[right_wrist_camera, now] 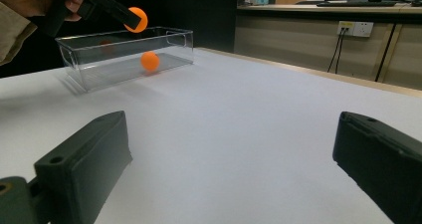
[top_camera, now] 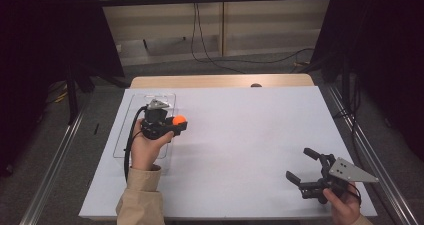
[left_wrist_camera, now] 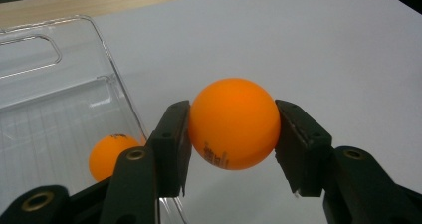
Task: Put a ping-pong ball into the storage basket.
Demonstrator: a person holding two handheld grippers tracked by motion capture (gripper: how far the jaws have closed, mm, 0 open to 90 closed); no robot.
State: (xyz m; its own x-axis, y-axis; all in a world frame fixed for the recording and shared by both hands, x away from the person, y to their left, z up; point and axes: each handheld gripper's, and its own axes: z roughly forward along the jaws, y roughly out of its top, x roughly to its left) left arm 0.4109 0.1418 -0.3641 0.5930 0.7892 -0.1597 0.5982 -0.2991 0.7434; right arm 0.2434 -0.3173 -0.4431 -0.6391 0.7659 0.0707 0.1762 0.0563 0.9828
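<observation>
The left gripper (left_wrist_camera: 234, 134) clamps an orange ball (left_wrist_camera: 234, 123) between its pads, held just above the clear bin's (left_wrist_camera: 59, 84) near wall. A second ball (left_wrist_camera: 107, 156) lies inside the bin, half hidden behind one jaw. Well away from the bin, the right gripper (top_camera: 306, 166) stands wide open, empty.

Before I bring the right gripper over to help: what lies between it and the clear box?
Only bare white table between the right gripper and the clear box, as the high view shows.
</observation>
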